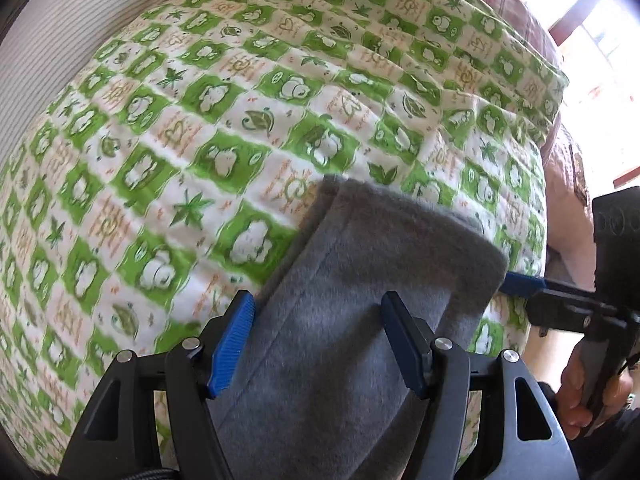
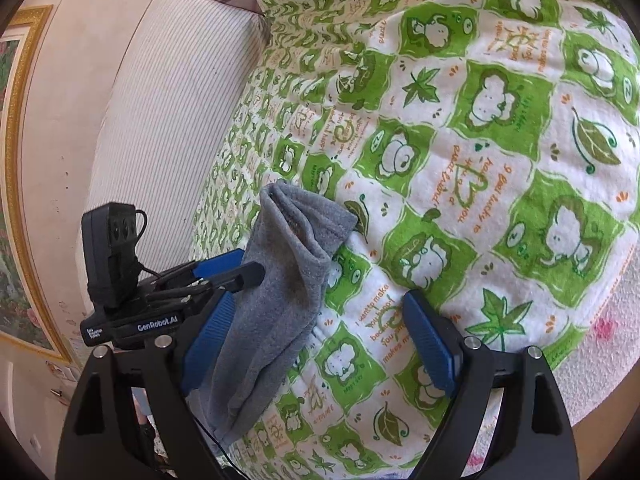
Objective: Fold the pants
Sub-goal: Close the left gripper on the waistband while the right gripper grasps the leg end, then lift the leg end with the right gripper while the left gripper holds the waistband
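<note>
The grey fleece pants (image 1: 360,300) lie bunched and folded on the green-and-white patterned blanket (image 1: 200,140), draped between the fingers of my left gripper (image 1: 320,344), whose jaws stand wide apart around the cloth without pinching it. In the right wrist view the pants (image 2: 280,280) hang as a narrow folded strip, one end raised. My right gripper (image 2: 316,344) is open; its left pad (image 2: 208,332) touches the cloth's side. The left gripper shows there too (image 2: 228,272), its fingers against the pants. The right gripper's blue fingertip (image 1: 520,284) shows at the pants' right edge.
A striped white cushion (image 2: 168,120) stands along the bed's left side. A plaid pink quilt (image 1: 520,12) lies at the far end. A gold-framed picture (image 2: 16,160) hangs on the wall at left. A bright window (image 1: 600,40) is at the far right.
</note>
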`<state>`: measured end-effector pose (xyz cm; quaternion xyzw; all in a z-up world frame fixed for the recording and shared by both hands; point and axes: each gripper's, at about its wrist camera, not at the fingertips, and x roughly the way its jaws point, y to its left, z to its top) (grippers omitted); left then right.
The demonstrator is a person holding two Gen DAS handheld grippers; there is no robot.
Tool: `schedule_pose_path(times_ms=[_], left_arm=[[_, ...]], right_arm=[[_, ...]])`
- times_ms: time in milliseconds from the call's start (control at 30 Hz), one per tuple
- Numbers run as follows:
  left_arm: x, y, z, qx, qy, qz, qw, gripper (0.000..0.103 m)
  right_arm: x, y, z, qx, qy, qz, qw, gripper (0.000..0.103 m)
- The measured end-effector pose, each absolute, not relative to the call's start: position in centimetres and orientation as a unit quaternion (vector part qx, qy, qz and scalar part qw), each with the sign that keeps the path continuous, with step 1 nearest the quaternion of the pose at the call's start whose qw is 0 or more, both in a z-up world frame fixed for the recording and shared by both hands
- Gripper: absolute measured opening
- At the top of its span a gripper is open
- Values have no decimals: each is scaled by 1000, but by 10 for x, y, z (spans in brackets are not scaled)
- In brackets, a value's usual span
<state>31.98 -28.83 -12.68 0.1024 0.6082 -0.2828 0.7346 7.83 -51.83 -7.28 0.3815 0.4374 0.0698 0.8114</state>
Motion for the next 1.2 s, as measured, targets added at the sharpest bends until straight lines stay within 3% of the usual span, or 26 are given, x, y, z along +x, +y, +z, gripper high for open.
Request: schedule_pose_path(times_ms=[400,600,667,700,733,1200], left_arm=[[341,-320,-140,98,612,-329,712,63],[338,-321,-138,87,605,-339,715,35],[337,-319,-136,83,602,-341,717,25],[337,-317,-136,82,602,-341,718,22],[336,-316,-135,77,601,-342,718,19],[320,-280,-87,14,560,-371,741,12]], right_arm=[[94,-516,-73,370,428,82,821,82],[109,-511,-83,362,449,78,813,52],[111,-510,-83,360,450,82,813,37],[112,-508,-85,364,450,94,810,15],[113,-508,-86,367,451,101,807,9],[90,-490,-52,361,392,160,831,9]])
